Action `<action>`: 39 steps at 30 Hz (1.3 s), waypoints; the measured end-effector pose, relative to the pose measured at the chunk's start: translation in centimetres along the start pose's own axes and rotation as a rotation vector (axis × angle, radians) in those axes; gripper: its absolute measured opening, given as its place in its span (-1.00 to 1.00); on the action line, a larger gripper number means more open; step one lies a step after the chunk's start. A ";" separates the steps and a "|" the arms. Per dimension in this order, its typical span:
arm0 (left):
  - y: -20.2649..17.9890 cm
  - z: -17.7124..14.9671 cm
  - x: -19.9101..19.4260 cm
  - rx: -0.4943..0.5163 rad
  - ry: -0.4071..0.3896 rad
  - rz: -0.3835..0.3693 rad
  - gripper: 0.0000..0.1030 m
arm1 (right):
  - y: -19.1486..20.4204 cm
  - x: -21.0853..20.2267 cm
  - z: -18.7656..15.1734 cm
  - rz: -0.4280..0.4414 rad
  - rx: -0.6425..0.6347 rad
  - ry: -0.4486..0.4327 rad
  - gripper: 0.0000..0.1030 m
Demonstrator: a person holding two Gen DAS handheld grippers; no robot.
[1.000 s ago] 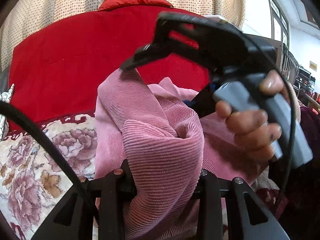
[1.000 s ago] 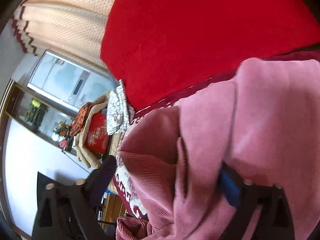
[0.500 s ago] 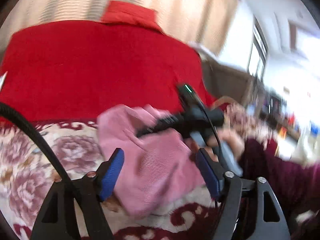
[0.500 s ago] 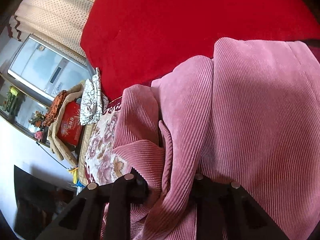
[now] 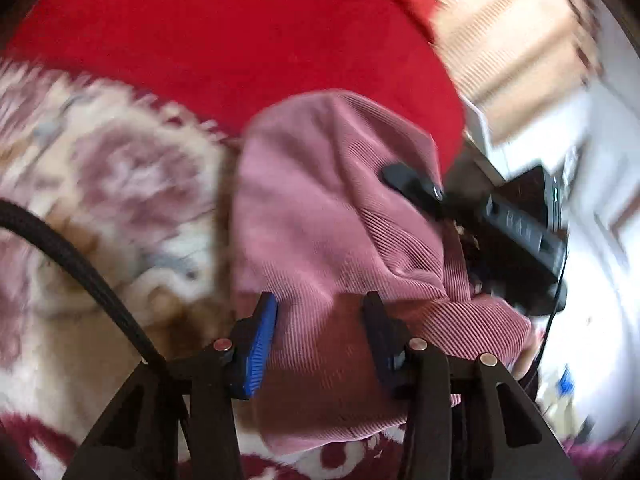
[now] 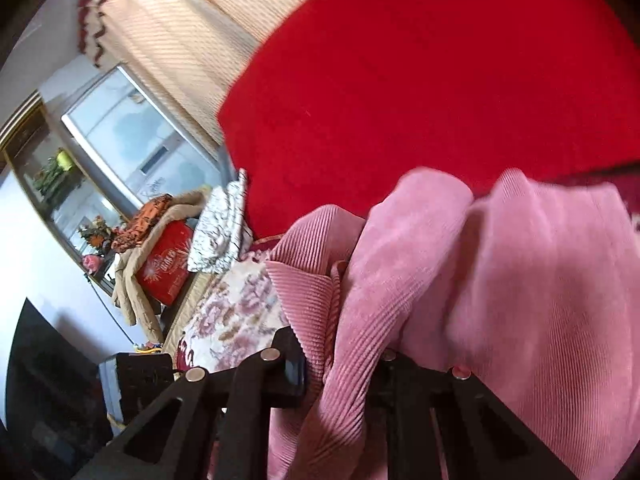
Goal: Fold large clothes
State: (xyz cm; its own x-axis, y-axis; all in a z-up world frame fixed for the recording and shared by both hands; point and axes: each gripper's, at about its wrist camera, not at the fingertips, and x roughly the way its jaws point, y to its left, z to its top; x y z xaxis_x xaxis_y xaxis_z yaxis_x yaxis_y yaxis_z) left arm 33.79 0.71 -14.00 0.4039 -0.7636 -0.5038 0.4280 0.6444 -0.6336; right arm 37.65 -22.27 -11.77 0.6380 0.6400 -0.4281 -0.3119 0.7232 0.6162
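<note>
Pink ribbed garment [image 6: 540,280] bunched, right tongs [image 6: 344,368] clenched on it; left tongs [image 5: 320,336] closing, straddling it

Backrest: red cushion [image 6: 440,92]
Surface: floral cover [image 5: 120,208]
Wall: beige curtain [image 6: 192,28]
Side: red box [image 6: 166,268]

A lived-in home: a floral bedspread [image 6: 236,312], red quilt [image 6: 420,92], dotted curtains [image 6: 188,28], a cluttered side shelf [image 6: 120,240].
</note>
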 end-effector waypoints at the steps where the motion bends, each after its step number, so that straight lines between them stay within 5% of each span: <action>1: -0.4 -0.1 0.4 0.006 0.009 -0.021 -0.13 | 0.3 -0.6 0.1 0.003 -0.008 -0.014 -0.69; 5: -2.4 -0.3 1.9 -0.001 0.014 -0.095 -0.13 | 0.7 -4.5 0.4 0.000 -0.037 -0.089 -0.71; 10: -8.1 -0.7 4.0 0.163 0.004 -0.119 0.00 | -1.8 -8.6 1.0 -0.055 -0.016 -0.156 -0.76; 13: -9.4 -1.0 6.5 0.219 0.035 -0.060 0.04 | -4.5 -8.9 1.0 -0.040 0.049 -0.096 -0.76; 17: -8.2 -0.3 7.4 0.197 0.033 -0.077 0.04 | -8.1 -7.5 0.4 -0.076 0.115 -0.010 -0.67; 19: -7.8 -0.6 6.8 0.189 0.031 -0.092 0.04 | -10.3 -6.8 0.3 0.006 0.226 0.054 -0.65; 21: -7.4 -0.5 6.3 0.177 0.029 -0.103 0.04 | -11.6 -6.7 0.3 0.090 0.302 0.069 -0.50; 23: -7.1 -0.8 5.6 0.153 0.028 -0.119 0.04 | -11.3 -6.5 0.3 0.109 0.305 0.086 0.27; 24: -6.5 -0.6 5.5 0.140 0.028 -0.127 0.04 | -11.0 -6.4 0.1 0.109 0.301 0.086 0.86; 25: -6.4 -0.6 5.4 0.136 0.030 -0.129 0.04 | -10.6 -6.4 -0.1 0.112 0.292 0.072 0.89; 29: -7.0 -0.8 5.1 0.146 0.029 -0.122 0.04 | -8.8 -5.3 -0.3 0.126 0.230 0.091 0.71; 30: -6.7 0.1 5.8 0.151 0.030 -0.119 0.04 | -8.4 -4.5 -0.5 0.118 0.216 0.110 0.55; 32: -6.9 0.4 5.3 0.149 0.035 -0.114 0.04 | -8.1 -2.4 -1.2 0.048 0.187 0.168 -0.21; 34: -6.6 1.1 3.3 0.143 0.052 -0.128 0.05 | -8.2 -1.3 -1.7 0.004 0.169 0.185 -0.31; 36: -6.0 1.6 -0.1 0.161 -0.018 -0.122 0.12 | -8.1 -1.2 -1.6 -0.011 0.158 0.174 -0.37; 39: -3.4 2.3 -3.2 0.117 -0.114 -0.004 0.33 | -7.6 -1.3 -1.6 -0.028 0.125 0.162 -0.40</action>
State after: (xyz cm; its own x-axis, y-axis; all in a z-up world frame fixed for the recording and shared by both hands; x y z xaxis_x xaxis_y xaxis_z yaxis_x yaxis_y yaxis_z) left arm 32.94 1.09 -8.87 0.4886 -0.7608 -0.4272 0.5183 0.6469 -0.5594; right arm 38.05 -28.15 -16.98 0.5206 0.6606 -0.5410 -0.1989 0.7100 0.6755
